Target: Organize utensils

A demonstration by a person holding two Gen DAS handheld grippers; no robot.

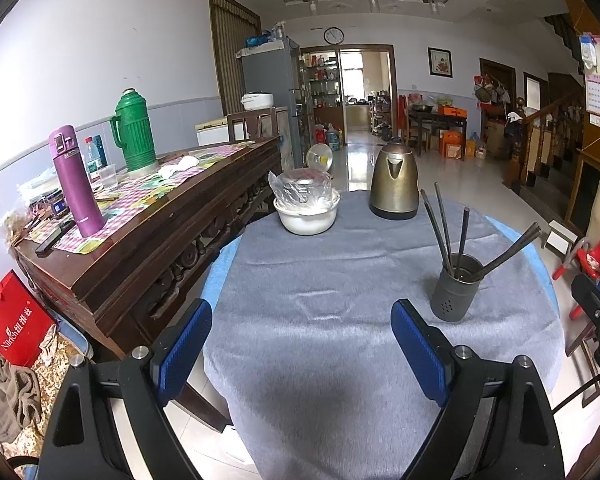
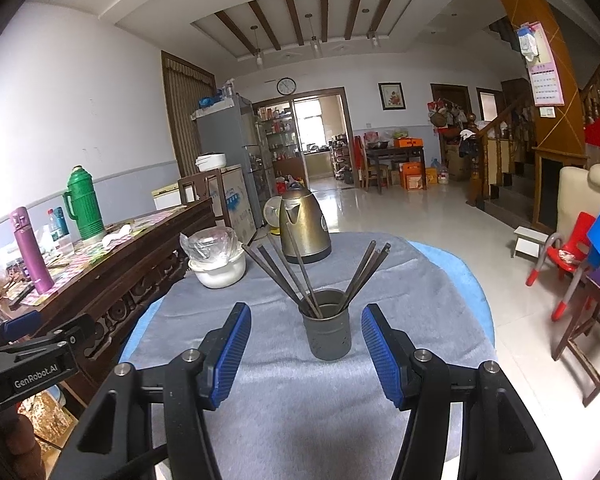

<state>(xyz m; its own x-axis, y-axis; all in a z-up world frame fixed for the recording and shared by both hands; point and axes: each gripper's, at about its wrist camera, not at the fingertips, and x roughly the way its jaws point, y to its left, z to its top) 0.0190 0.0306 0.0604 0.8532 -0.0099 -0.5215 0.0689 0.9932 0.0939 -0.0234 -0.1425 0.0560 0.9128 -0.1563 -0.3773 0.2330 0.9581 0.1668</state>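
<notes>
Here we note both tools gaping and empty: left tool (image 1: 302,354) over bare grey tabletop (image 1: 320,280); right tool (image 2: 306,354) low-centre, facing the chopstick holder (image 2: 327,326).

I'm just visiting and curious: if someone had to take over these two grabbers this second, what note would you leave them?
Left gripper: open, empty, over the grey cloth.
Right gripper: open, empty, just short of the holder.
Chopsticks: all standing in the holder, fanned to both sides. Kettle and covered bowl sit behind.
Done: no loose utensils seen on the table.
Left: perhaps only tidying or moving the holder.
</notes>
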